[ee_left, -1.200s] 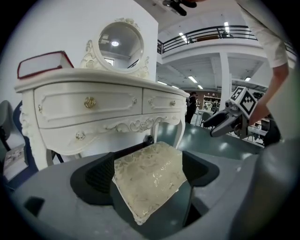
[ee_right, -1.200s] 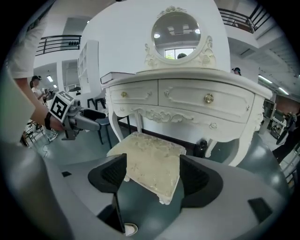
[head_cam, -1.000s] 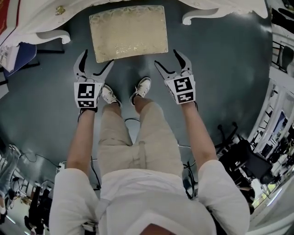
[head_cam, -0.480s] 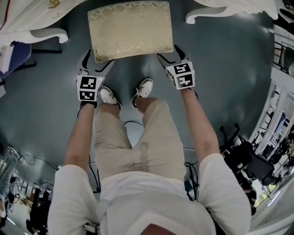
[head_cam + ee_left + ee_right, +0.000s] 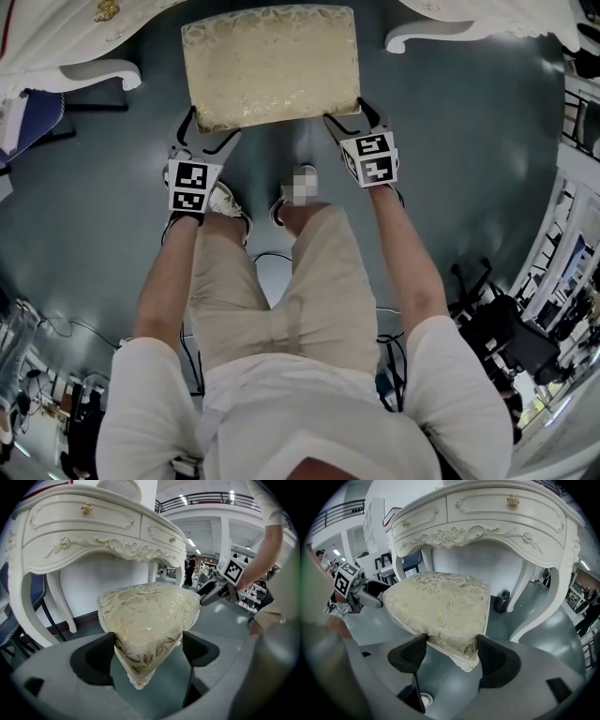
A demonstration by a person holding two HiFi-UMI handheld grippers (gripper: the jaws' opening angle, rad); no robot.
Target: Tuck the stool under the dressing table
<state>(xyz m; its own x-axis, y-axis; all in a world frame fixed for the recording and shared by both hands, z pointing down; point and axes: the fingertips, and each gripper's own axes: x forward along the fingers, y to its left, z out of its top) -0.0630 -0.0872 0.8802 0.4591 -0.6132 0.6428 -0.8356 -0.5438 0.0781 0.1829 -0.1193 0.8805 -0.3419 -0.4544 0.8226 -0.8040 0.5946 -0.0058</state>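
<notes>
Grey floor (image 5: 450,141); stool (image 5: 272,61) corners between left gripper's (image 5: 147,651), right gripper's (image 5: 452,651) fingers (image 5: 496,662)

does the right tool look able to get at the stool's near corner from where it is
Probably yes: the right tool has a near corner of the stool between its jaws, both touching the cushion, and nothing stands in the way.

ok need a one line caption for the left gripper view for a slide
Left gripper pinching a near corner of the stool cushion, dressing table ahead, right gripper at the other corner.
</notes>
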